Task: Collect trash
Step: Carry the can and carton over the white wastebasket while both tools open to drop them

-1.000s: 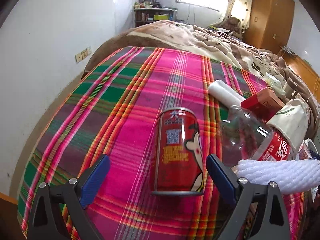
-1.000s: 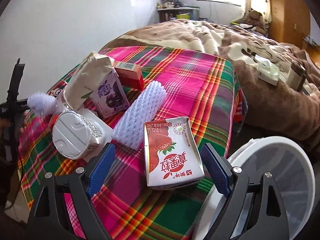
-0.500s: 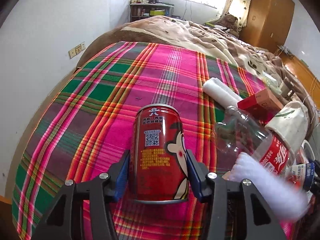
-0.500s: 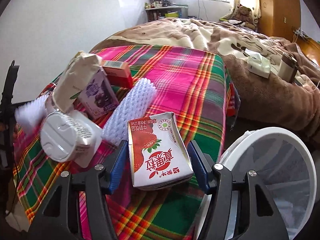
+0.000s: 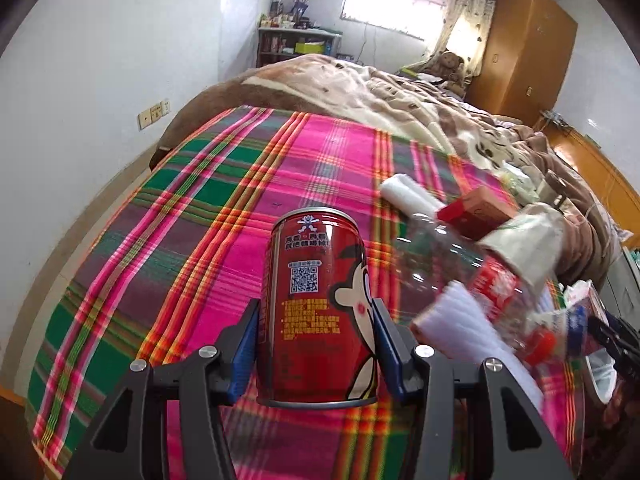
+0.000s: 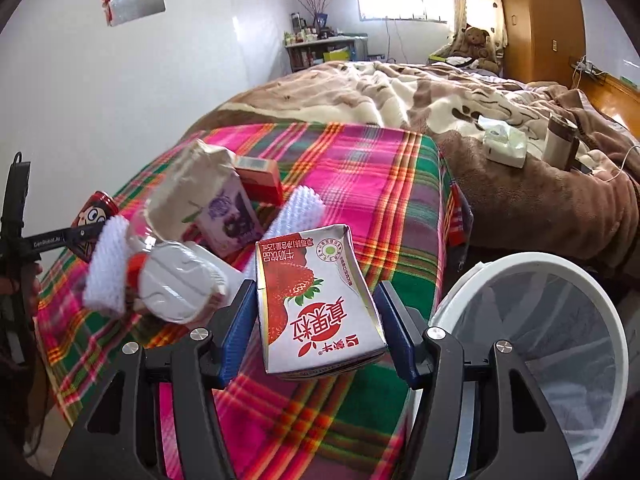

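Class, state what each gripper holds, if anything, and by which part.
The left gripper clamps the red can by its lower sides. The right gripper clamps the strawberry milk carton by its two side faces.

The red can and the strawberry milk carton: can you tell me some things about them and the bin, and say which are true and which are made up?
1. The left gripper is shut on the red can. True.
2. The right gripper holds a purple carton. False: it is shut on the strawberry milk carton; the purple carton sits on the plaid cloth.
3. The white bin is to the right of the strawberry milk carton. True.
4. The red can lies on its side. False: it is upright between the gripper's fingers.
5. A teddy bear sits at the far end of the bed. True.
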Demonstrator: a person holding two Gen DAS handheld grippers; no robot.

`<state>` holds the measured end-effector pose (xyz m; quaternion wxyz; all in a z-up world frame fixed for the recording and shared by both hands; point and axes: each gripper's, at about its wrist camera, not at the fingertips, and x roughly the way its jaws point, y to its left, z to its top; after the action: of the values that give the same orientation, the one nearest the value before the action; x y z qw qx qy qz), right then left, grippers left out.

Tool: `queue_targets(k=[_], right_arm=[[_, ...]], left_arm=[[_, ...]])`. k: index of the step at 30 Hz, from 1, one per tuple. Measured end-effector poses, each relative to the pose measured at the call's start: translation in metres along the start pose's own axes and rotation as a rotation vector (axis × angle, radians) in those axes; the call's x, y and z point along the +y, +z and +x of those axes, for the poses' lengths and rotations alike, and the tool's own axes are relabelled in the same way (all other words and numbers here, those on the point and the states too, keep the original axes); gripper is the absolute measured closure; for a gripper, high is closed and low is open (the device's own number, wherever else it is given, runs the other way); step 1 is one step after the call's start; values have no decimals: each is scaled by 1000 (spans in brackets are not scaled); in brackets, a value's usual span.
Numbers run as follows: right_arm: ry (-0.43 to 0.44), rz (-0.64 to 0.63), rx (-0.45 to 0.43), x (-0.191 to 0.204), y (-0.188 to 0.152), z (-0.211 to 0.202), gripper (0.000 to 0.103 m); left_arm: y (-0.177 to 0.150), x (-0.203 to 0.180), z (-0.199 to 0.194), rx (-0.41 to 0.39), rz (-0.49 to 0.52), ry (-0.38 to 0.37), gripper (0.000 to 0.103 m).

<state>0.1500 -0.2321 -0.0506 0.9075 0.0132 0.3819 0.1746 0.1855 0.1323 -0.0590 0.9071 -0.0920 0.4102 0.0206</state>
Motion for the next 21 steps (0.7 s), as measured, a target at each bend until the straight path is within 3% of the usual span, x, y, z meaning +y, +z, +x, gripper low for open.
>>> queue_targets(k=[11,21], right_arm=[[-40,78,-112,-7,-7,-56,42],[-176,119,-185,-22,-23,-104,42]], left_arm=[[-16,-66,-73,-105,113,-139,50],[-42,-142,-103,-132,222,-257,50]])
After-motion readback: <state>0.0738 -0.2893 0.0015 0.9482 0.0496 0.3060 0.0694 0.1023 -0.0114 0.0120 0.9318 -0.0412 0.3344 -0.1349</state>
